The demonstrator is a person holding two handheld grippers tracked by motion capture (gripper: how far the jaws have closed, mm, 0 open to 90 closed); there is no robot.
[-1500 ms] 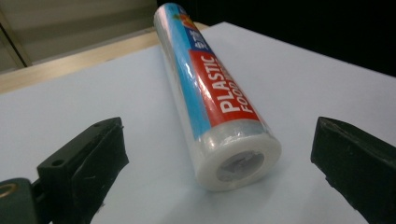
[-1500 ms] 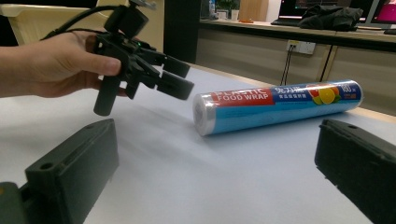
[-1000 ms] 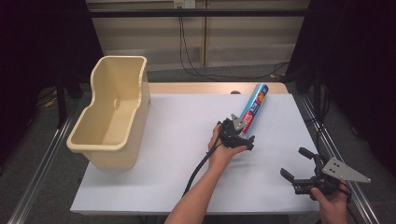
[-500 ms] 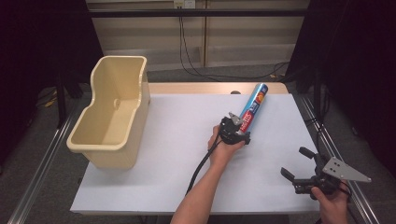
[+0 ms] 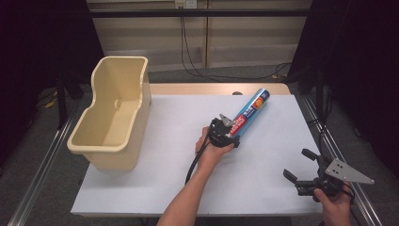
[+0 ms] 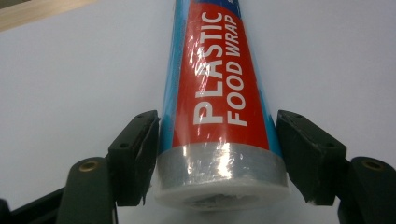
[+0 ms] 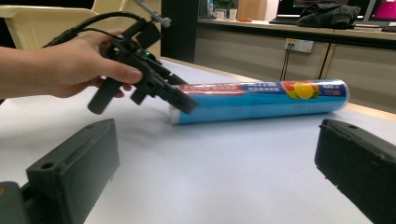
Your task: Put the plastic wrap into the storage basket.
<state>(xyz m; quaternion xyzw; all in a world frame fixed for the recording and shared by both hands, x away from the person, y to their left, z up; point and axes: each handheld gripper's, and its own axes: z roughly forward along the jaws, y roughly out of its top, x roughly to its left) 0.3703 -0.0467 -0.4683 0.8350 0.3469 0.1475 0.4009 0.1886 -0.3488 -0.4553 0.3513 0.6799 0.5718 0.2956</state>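
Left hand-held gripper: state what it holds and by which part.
The left hand-held gripper has just closed on the plastic food wrap roll, jaws on either side of its near end. The right hand-held gripper holds nothing.

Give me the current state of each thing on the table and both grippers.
Blue-and-red plastic food wrap roll: lying flat on the white table, near end between the left jaws.
Left gripper: jaws have just been closing, now shut on the roll.
Right gripper: open, holding nothing.
Cream plastic bin: upright, empty.

Left tongs (image 5: 230,134) have just been closing; right tongs (image 5: 297,165) gape wide.
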